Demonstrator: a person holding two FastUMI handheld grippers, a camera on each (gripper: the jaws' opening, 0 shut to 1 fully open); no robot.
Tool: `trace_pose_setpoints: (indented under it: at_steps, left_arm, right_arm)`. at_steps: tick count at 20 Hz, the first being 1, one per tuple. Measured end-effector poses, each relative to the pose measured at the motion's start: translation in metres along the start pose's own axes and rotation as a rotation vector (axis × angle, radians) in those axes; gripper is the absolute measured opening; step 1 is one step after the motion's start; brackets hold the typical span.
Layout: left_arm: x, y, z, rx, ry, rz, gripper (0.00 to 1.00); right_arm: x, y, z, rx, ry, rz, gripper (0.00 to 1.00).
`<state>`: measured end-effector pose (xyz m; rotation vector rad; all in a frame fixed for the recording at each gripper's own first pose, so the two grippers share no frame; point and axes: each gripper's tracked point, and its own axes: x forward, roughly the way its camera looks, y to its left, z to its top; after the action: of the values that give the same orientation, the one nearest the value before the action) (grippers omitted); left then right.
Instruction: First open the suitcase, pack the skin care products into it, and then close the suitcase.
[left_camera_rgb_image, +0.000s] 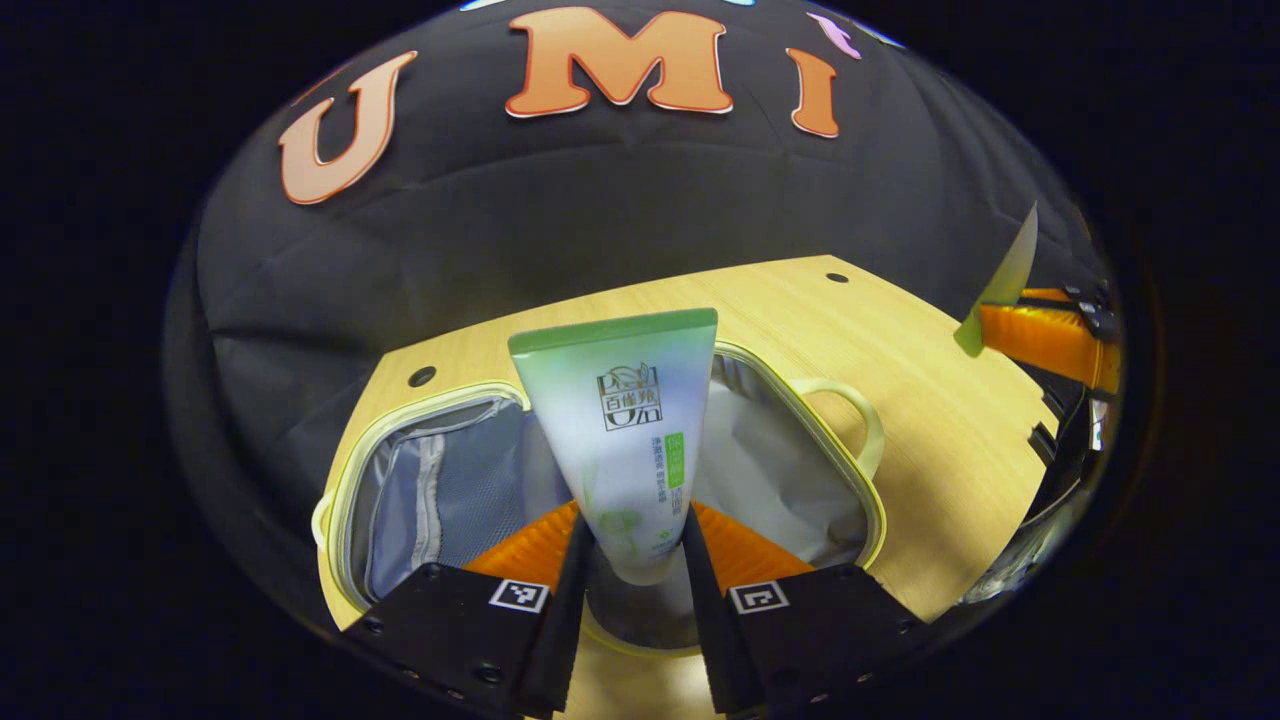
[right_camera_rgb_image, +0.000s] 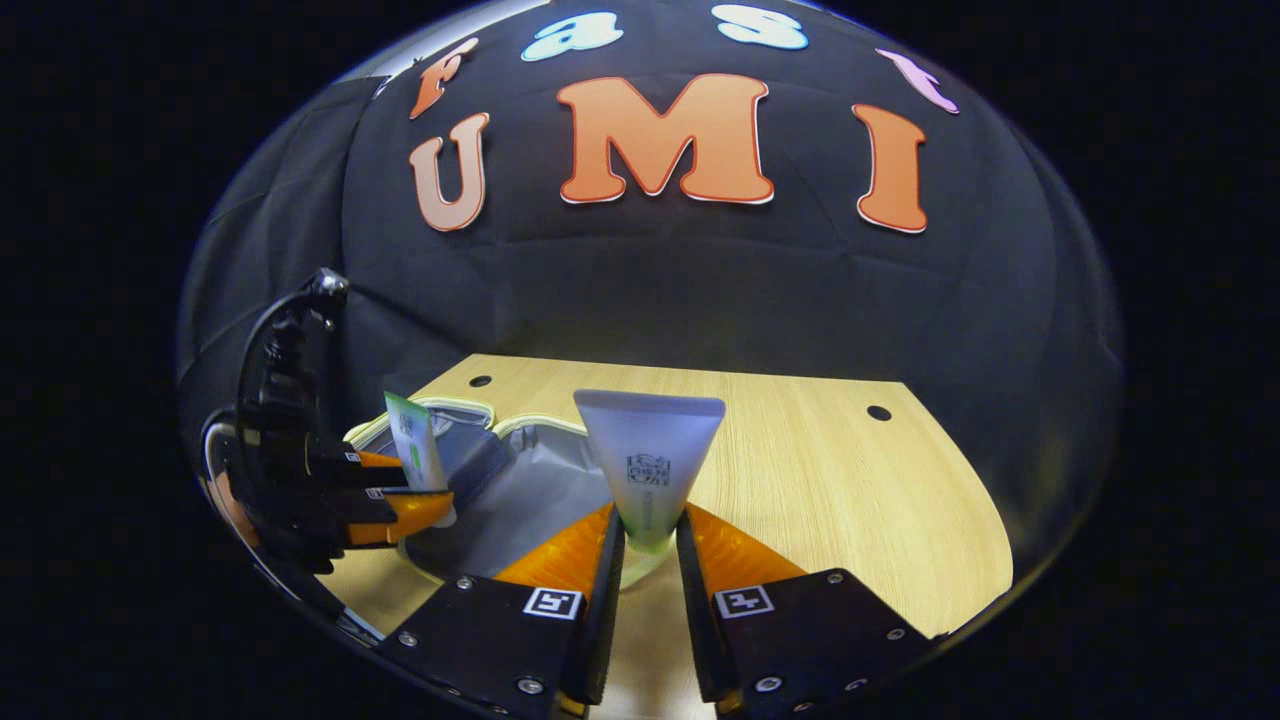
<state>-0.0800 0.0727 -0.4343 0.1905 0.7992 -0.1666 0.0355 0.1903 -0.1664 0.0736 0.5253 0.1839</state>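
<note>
Now the left tongs (left_camera_rgb_image: 633, 560) are gripping a green-topped tube (left_camera_rgb_image: 625, 430) upright at frame centre, above the open suitcase (left_camera_rgb_image: 800, 470) lying on the worktop (left_camera_rgb_image: 940, 400). Likewise, the right tongs (right_camera_rgb_image: 650, 545) are clamping a grey tube (right_camera_rgb_image: 648, 460) centre-frame.

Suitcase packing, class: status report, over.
Left gripper shut on green-topped tube. Right gripper shut on second tube. Suitcase open on table. Nothing blocking.
</note>
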Motion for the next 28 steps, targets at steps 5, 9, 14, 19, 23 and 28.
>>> trace_pose_setpoints:
  at_steps: [5, 9, 14, 19, 23, 28]
  left_arm:
    - [0.017, -0.004, -0.015, 0.028, 0.126, -0.077, 0.51]
    - [0.032, -0.002, -0.046, -0.040, 0.281, -0.078, 0.51]
    - [0.045, -0.002, -0.055, -0.111, 0.372, -0.008, 0.51]
    - [0.060, 0.001, -0.061, -0.127, 0.430, 0.085, 0.52]
    - [0.067, 0.004, -0.061, -0.148, 0.435, 0.119, 0.55]
    - [0.053, -0.003, -0.042, -0.196, 0.313, 0.093, 0.72]
  right_arm:
    - [0.005, 0.018, -0.011, 0.029, 0.062, -0.005, 0.34]
    - [0.016, 0.039, -0.032, 0.004, 0.145, 0.076, 0.35]
    - [0.036, 0.049, -0.049, -0.013, 0.227, 0.165, 0.35]
    - [0.052, 0.058, -0.069, -0.028, 0.296, 0.224, 0.35]
    - [0.061, 0.056, -0.075, -0.024, 0.327, 0.248, 0.35]
    - [0.061, 0.057, -0.081, -0.011, 0.348, 0.271, 0.35]
